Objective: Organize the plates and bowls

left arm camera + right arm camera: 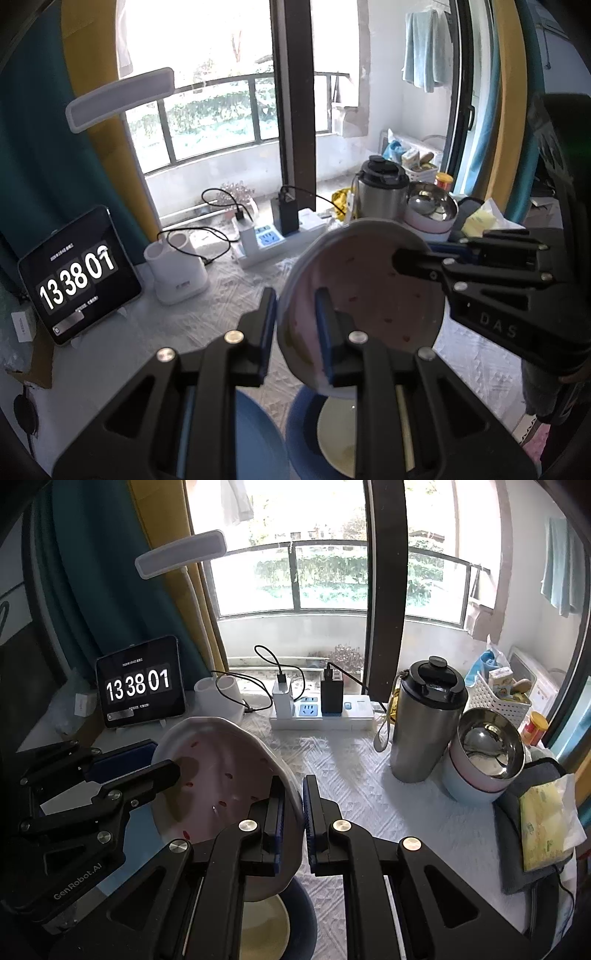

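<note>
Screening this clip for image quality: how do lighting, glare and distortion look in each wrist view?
Left wrist view: window blown out white, plate backlit and dim, strong fisheye bending with dark corners. Right wrist view: window also overexposed, clock tablet sharp, steel bowl shows glare, near tongs slightly soft.

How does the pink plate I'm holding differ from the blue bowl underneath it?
The pink plate is shallow, tilted and held off the table by both grippers, left and right; the blue bowl is deeper and sits upright. The plate has red spots; the bowl holds a cream dish.
</note>
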